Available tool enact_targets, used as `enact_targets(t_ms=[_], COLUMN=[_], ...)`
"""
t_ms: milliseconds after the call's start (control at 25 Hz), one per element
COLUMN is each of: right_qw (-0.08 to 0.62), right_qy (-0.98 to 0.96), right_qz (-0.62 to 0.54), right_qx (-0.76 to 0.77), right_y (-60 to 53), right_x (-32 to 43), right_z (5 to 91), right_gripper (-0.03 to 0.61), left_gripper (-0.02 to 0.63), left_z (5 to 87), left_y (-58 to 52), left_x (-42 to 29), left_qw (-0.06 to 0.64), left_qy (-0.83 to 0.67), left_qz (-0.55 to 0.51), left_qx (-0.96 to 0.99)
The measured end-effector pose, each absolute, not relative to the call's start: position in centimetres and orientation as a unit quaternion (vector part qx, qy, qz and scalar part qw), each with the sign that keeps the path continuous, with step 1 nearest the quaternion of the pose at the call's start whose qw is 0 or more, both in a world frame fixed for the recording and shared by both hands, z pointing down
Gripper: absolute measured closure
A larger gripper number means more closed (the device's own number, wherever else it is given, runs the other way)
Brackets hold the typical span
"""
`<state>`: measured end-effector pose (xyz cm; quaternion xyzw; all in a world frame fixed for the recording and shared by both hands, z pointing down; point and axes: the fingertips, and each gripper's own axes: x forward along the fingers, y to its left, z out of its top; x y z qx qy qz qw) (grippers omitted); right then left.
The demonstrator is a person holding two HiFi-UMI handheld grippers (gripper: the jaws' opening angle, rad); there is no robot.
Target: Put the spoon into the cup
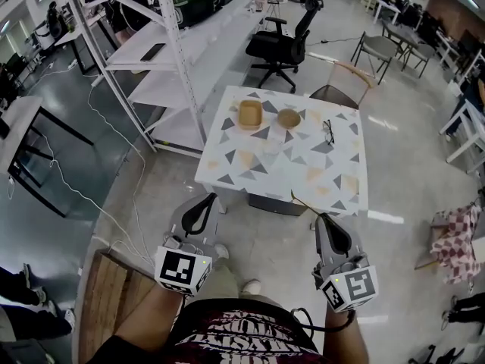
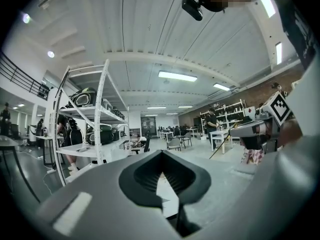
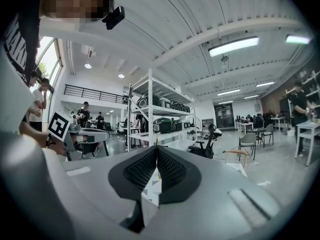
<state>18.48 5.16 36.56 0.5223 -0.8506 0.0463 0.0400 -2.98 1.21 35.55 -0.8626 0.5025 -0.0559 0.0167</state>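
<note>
Standing back from the tabletop (image 1: 303, 165), nothing placed yet. Clenching the left gripper (image 1: 210, 198) fingers on nothing; pinching the thin spoon (image 1: 301, 202) in the right gripper (image 1: 317, 218) fingers, over the near edge. Left to do: reaching what seems the round cup (image 1: 289, 117) far across, lowering it in.

The counter (image 1: 333, 169) fills the middle of the head view: a square white top patterned with grey and tan triangles, standing on a glossy grey floor (image 1: 151, 196). Near its far edge, in the upper left part of the top, lies a square tan tray (image 1: 250, 114). Just to the right of it stands a round tan cup (image 1: 289, 117). Slightly below and between these two sits a small pale see-through thing (image 1: 276, 138), too faint to name. Toward the upper right of the top lies a pair of dark-rimmed glasses (image 1: 328, 132), apart from the others.
</note>
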Motion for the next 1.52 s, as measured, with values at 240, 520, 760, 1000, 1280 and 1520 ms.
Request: enact_targets(t_ms=[240,520,760,1000,1280,1520], right_qw=[0.041,0.047,0.048,0.05,0.053,0.058], right_qy=[-0.845,-0.839,-0.837,-0.831,-0.829,-0.827], right_qz=[0.039,0.036,0.046,0.06,0.064,0.067], right_qx=[0.532,0.541,0.543,0.55,0.553,0.555], right_y=[4.3,2.2,0.3,-1.6,-4.4,-7.3], right_x=[18.8,18.3,17.9,18.1,17.6,17.2], right_z=[36.3,36.2,36.7,37.7,38.0,38.2], right_gripper=[0.545,0.545,0.545,0.545,0.545,0.545], left_gripper=[0.614,0.614,0.614,0.614,0.614,0.614], left_z=[36.0,36.1,37.4,38.3,38.3,39.1], left_y=[0.3,-2.1,-4.0,-6.2,-9.1,-12.0], left_x=[-2.6,-2.5,-2.6,-2.8,-3.0,-3.4], left_qw=[0.02,0.019,0.01,0.0,-0.004,-0.01], left_qy=[0.488,0.473,0.465,0.462,0.46,0.458], left_qz=[-0.05,-0.045,-0.058,-0.067,-0.065,-0.069], left_qx=[-0.871,-0.879,-0.883,-0.884,-0.885,-0.886])
